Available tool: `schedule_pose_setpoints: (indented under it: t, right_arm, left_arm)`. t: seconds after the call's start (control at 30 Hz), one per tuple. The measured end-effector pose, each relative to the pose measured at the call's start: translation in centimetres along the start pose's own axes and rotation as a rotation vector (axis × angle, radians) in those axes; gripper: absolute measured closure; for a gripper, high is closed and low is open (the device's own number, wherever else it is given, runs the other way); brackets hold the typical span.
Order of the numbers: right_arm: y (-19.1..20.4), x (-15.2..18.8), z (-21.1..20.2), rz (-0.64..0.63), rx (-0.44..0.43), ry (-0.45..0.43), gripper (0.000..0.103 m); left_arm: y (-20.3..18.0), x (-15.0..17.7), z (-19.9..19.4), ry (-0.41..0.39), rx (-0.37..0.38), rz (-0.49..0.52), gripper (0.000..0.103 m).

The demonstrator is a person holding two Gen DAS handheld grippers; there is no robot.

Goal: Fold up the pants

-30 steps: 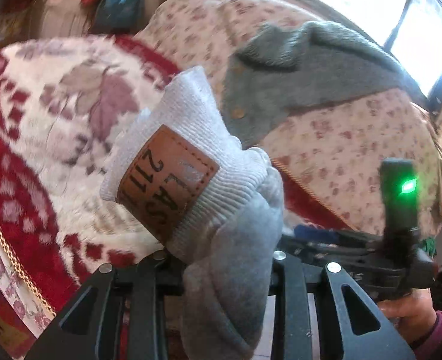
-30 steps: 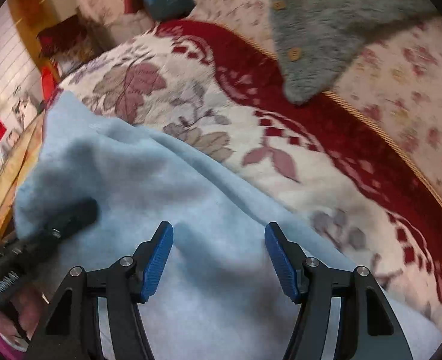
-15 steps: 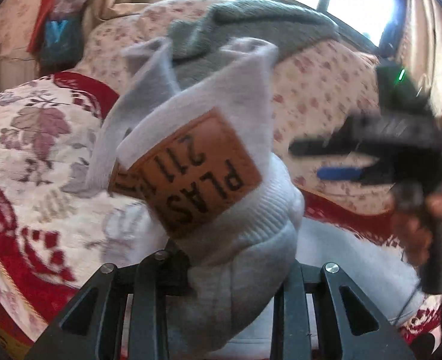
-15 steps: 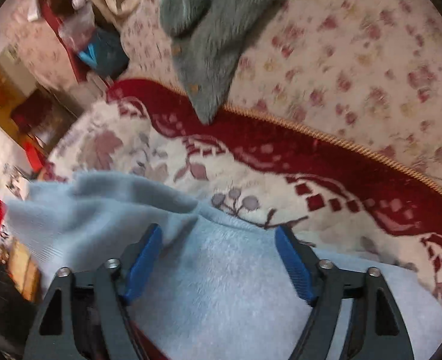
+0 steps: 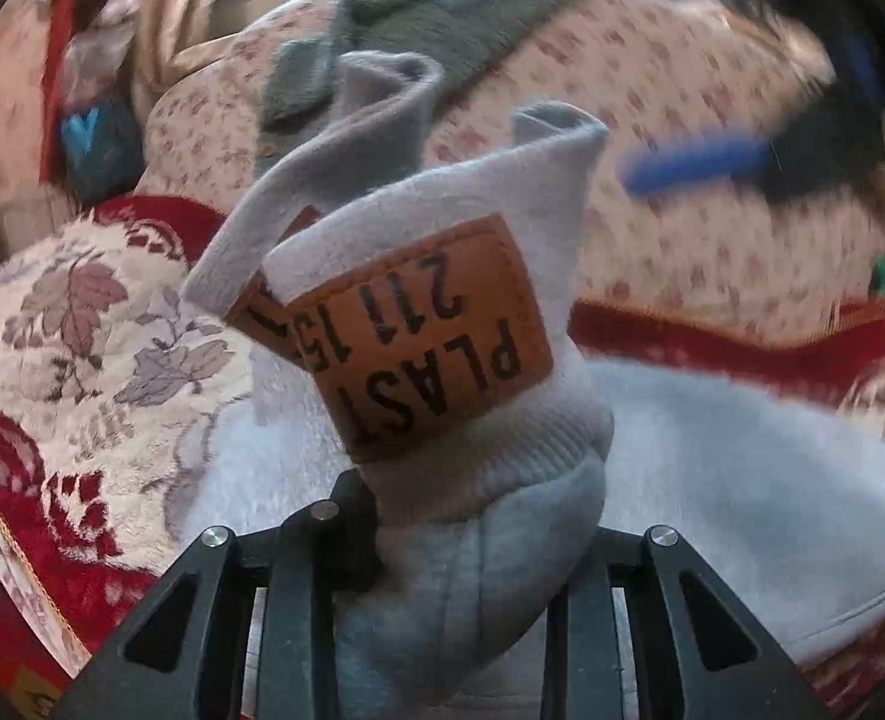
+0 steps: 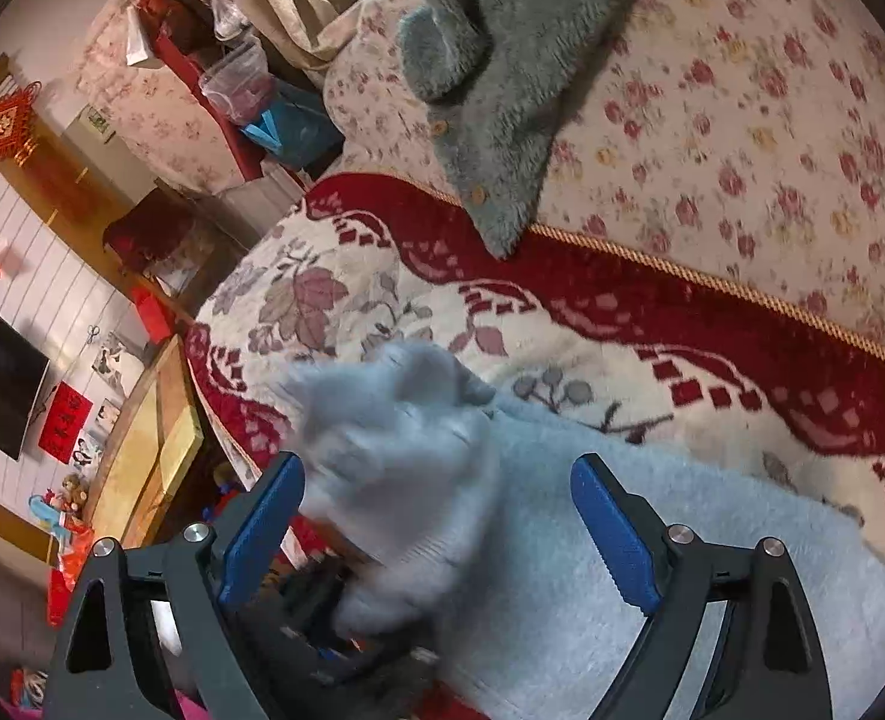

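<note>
Light grey sweatpants lie on the red and cream floral sofa cover. My left gripper is shut on the pants' ribbed waistband, which carries a tan leather patch, and holds it bunched above the rest of the pants. My right gripper is open and empty above the pants. It shows blurred at the upper right of the left wrist view. The held bunch and the left gripper below it show blurred in the right wrist view.
A grey fuzzy cardigan with buttons lies on the floral sofa back. The sofa's left end drops to a wooden table and cluttered shelves. A blue bag sits beyond the armrest.
My left gripper has carried the waistband bunch over the spread pants. My right gripper has lifted off the fabric and risen, still open.
</note>
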State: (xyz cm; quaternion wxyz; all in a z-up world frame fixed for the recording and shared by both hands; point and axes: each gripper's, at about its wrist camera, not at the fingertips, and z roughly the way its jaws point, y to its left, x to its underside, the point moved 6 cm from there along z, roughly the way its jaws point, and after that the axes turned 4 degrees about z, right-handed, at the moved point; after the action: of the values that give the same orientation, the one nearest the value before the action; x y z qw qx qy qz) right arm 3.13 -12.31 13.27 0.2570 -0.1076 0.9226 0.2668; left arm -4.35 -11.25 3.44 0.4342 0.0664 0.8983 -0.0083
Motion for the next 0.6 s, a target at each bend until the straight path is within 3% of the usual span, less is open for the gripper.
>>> schedule_pose_setpoints:
  t: [0.17, 0.27, 0.33, 0.4, 0.47, 0.6]
  right_arm:
    - [-0.8, 0.7, -0.1, -0.032, 0.062, 0.04, 0.008]
    - [-2.3, 1.4, 0.1, -0.032, 0.091, 0.067, 0.008]
    - [-3.3, 1.8, 0.4, -0.026, 0.111, 0.074, 0.008]
    - [-4.3, 2.4, 0.9, 0.007, 0.1, 0.085, 0.008]
    - [-5.2, 3.2, 1.7, 0.033, 0.094, 0.111, 0.008]
    - [-5.7, 4.6, 2.5, 0.037, 0.096, 0.13, 0.008]
  left_arm:
    - [-4.0, 2.5, 1.1, 0.05, -0.045, 0.126, 0.069]
    - [-5.1, 3.6, -0.3, 0.04, -0.048, 0.208, 0.047]
    - [-5.5, 3.9, -1.8, 0.018, 0.005, 0.219, 0.017]
    - [-5.7, 4.1, -3.7, -0.038, 0.017, 0.24, 0.015]
    - [-6.0, 4.3, -5.1, -0.042, 0.043, 0.297, 0.015]
    - [-2.9, 3.8, -7.7, -0.079, 0.057, 0.31, 0.015]
